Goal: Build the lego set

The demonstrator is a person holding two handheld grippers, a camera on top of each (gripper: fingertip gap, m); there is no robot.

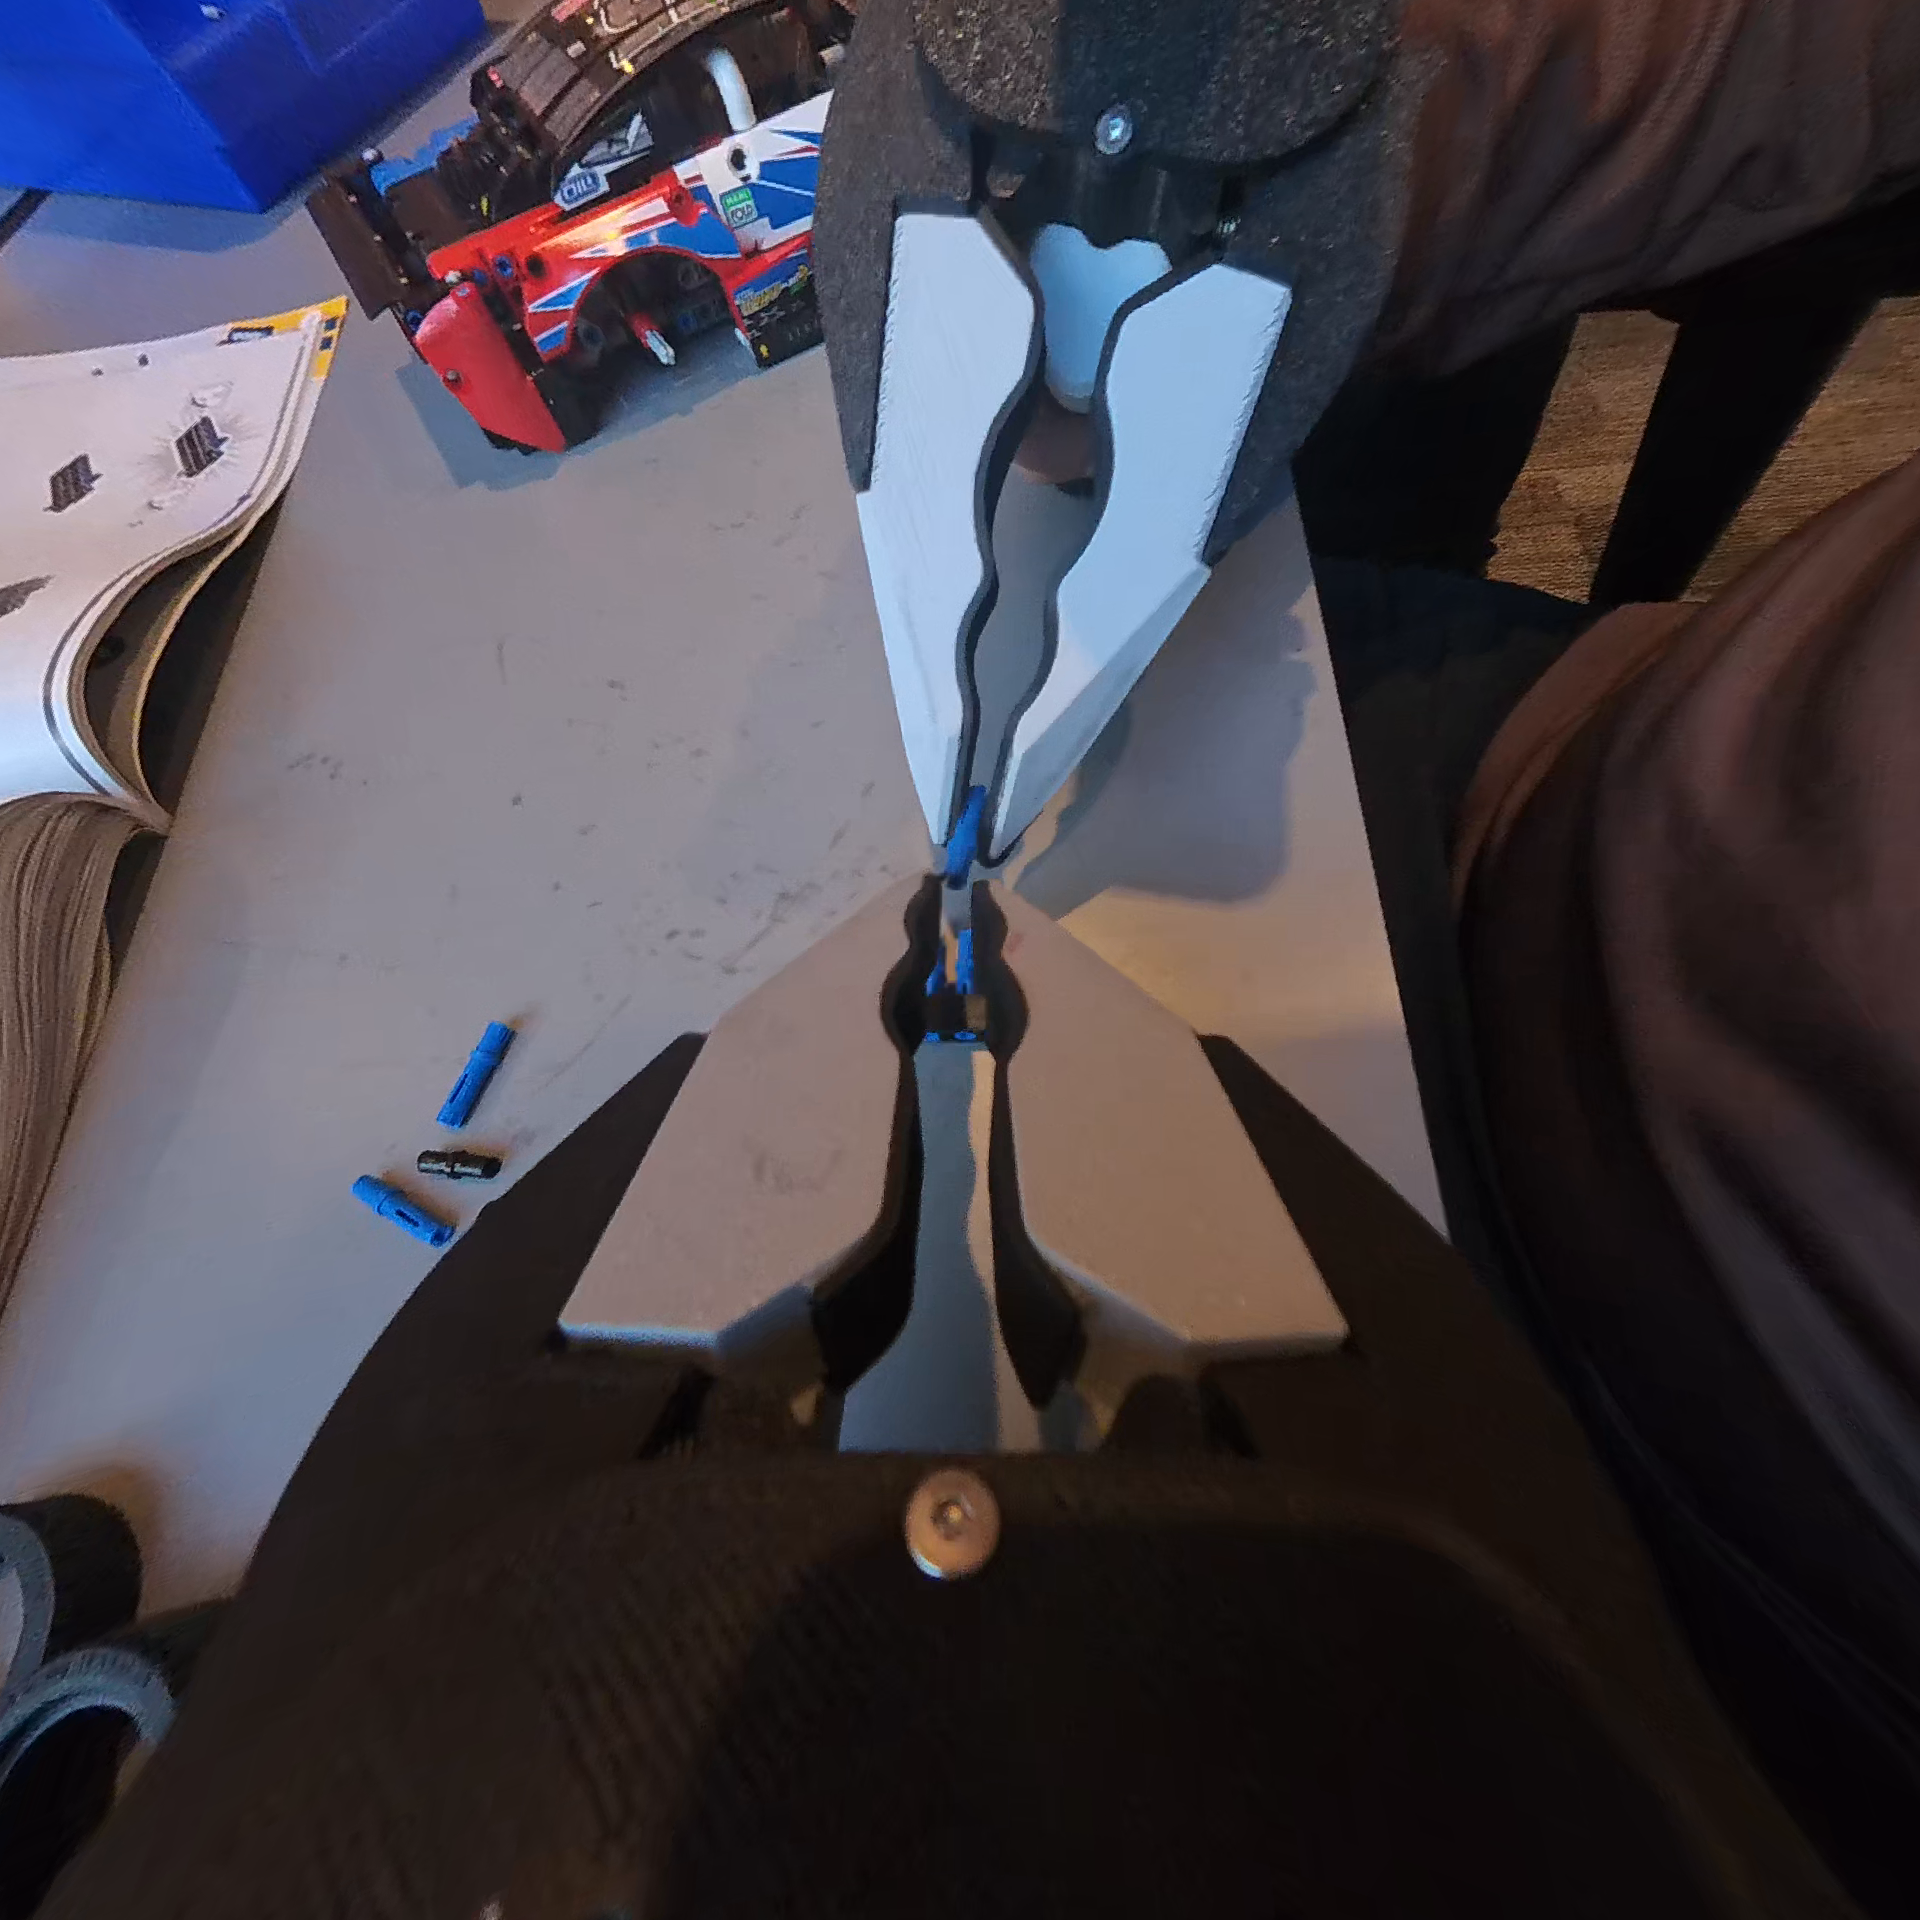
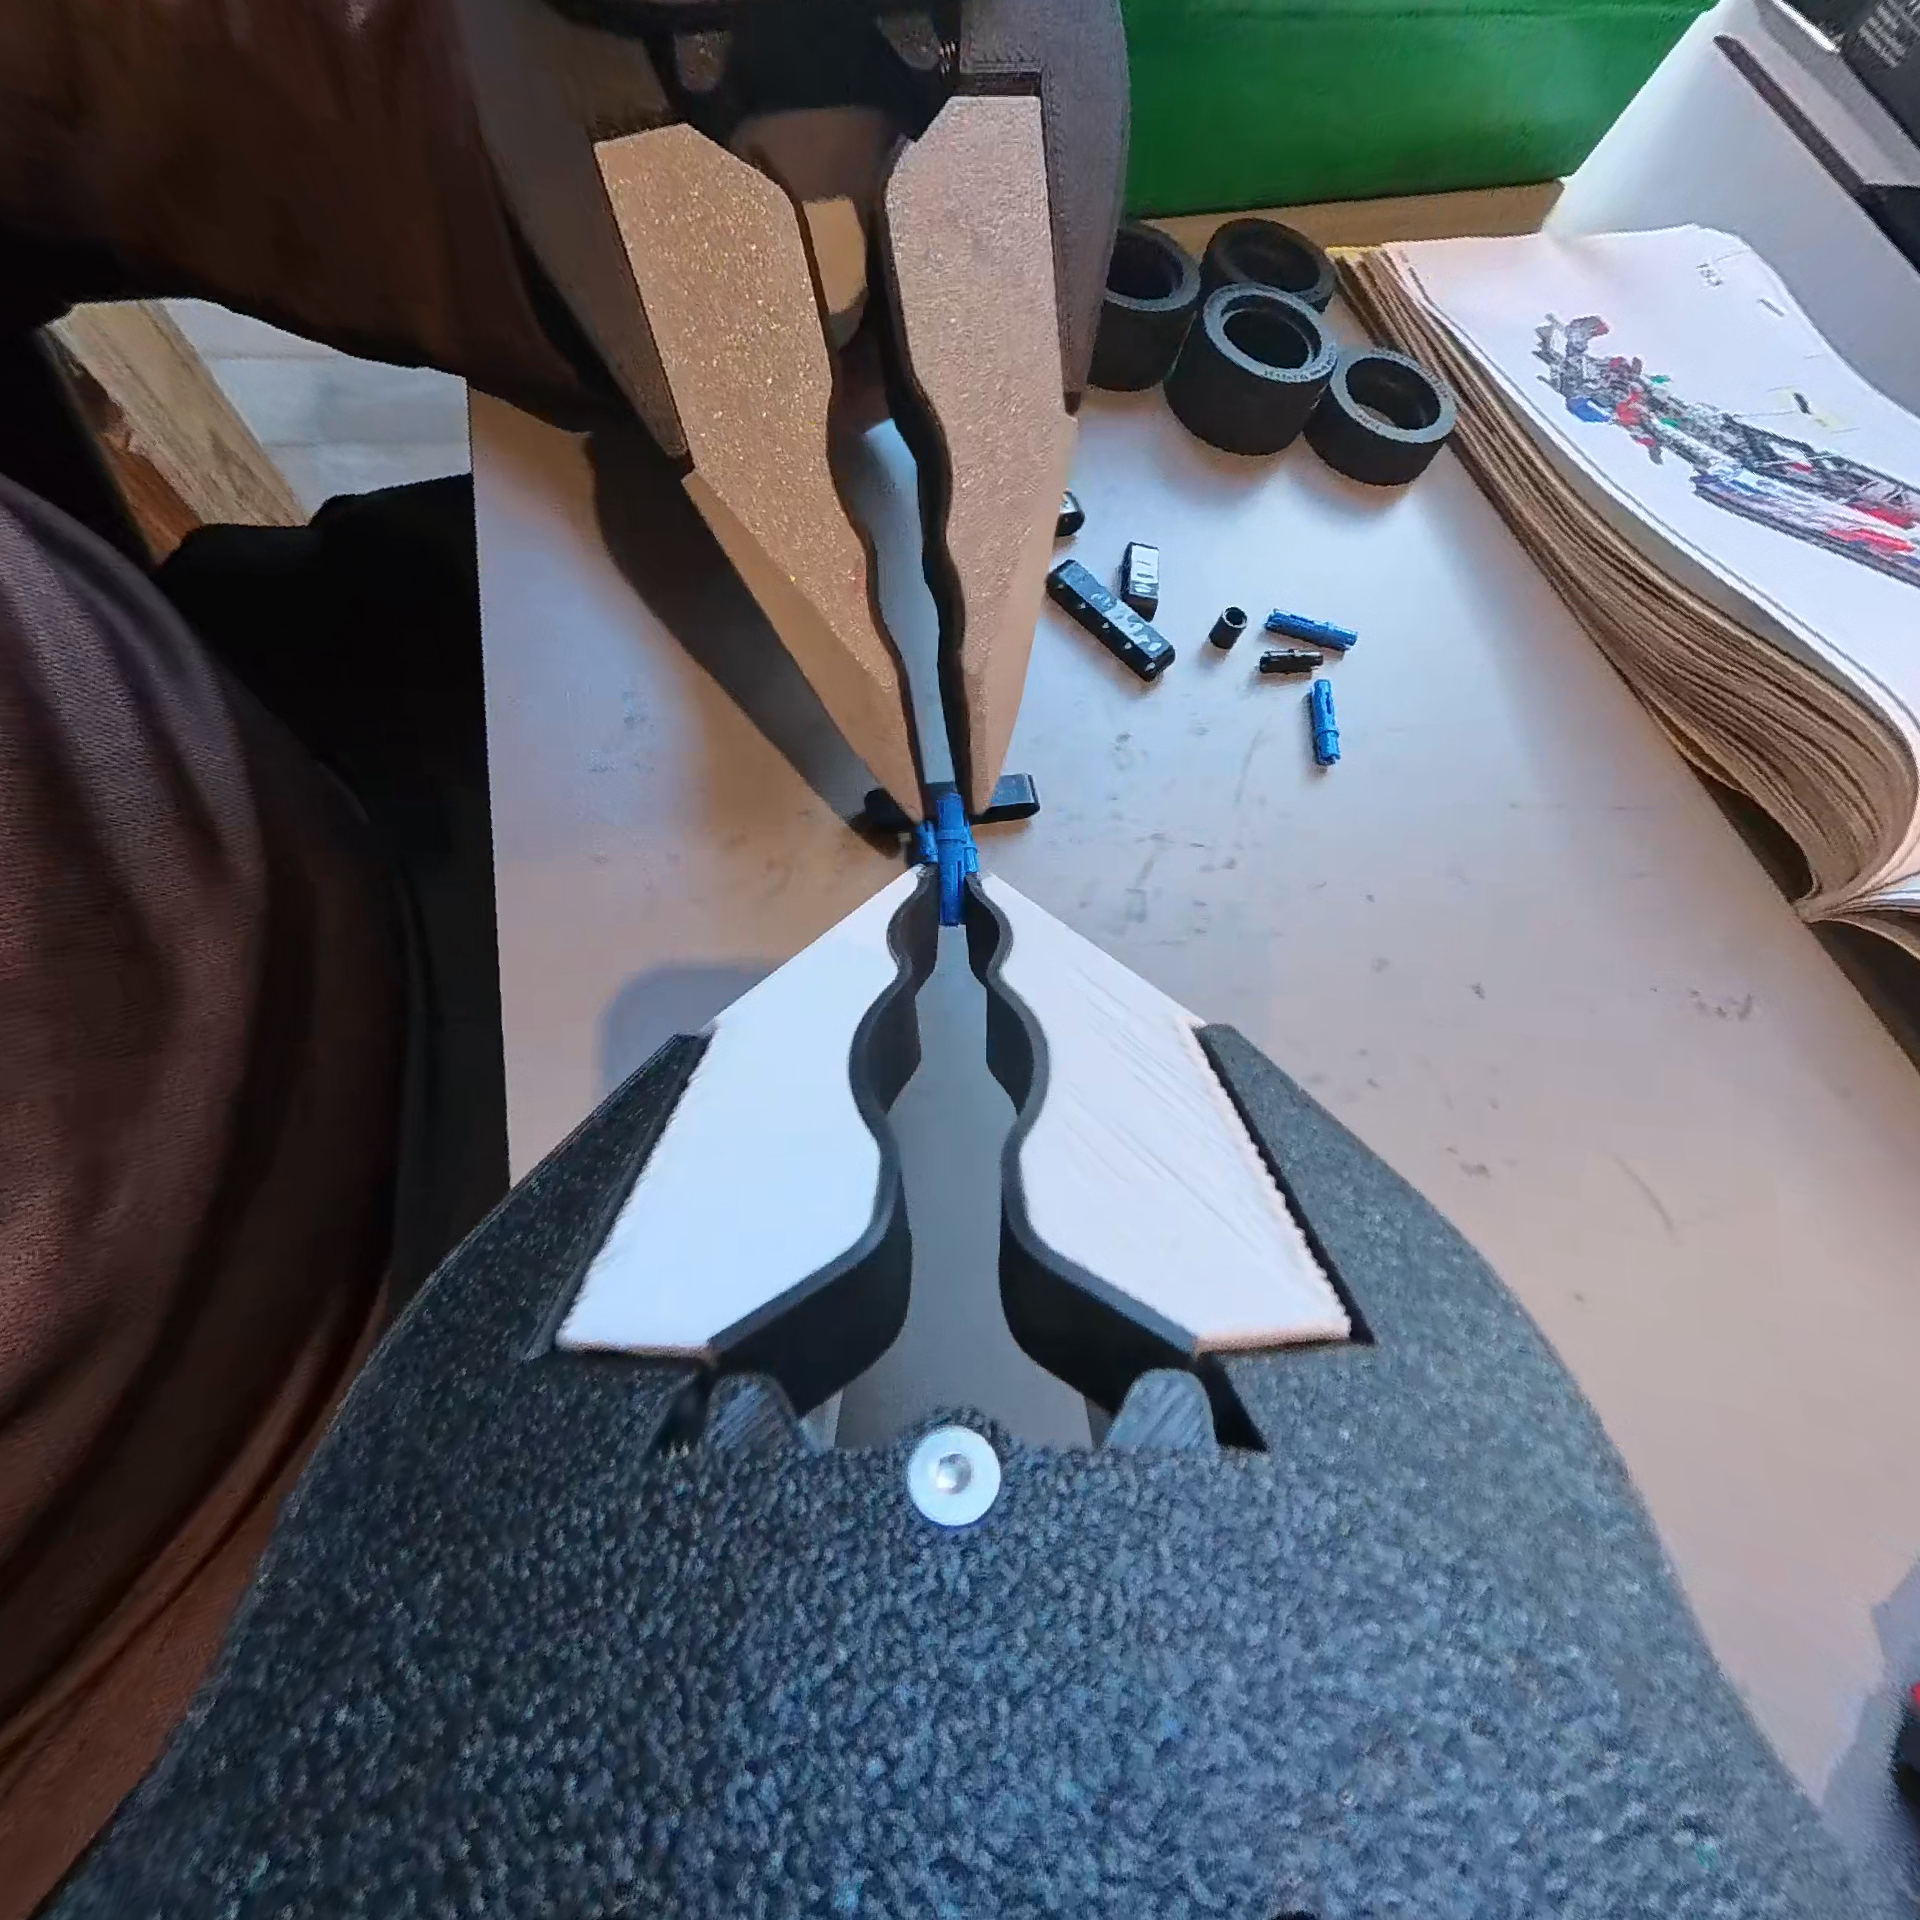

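Lego pin, small blue plastic [image 2: 952, 868], getting pinched at the tips of the right gripper [image 2: 948, 902], jaws nearly closed on it, right over the near edge strip of the grey scuffed tabletop [image 2: 1351, 1039]. Meeting the left gripper [image 1: 961, 1003] tip to tip, also almost fully closed, clamping a short black lego beam [image 2: 1013, 798] with blue pins already stuck in it. Looking like pushing one more pin into a hole of that beam.

Handling guess: super light, stiff, slick plastic, tiny enough to pop sideways out of the pads if squeezed off-centre. Probably best gripping the pin by its back half, leaving the front end free, and holding the beam by its flat sides.

Room-wise: table edge sitting right by the person's lap, so a dropped pin likely rolling off. Plenty of bare table farther out. Spare blue and black pins [image 1: 447, 1143] lying loose nearby, black rubber tyres [image 2: 1278, 353] and open instruction booklet [image 2: 1662, 468] well apart, red-white-blue lego race car [image 1: 623, 281] parked at the back.
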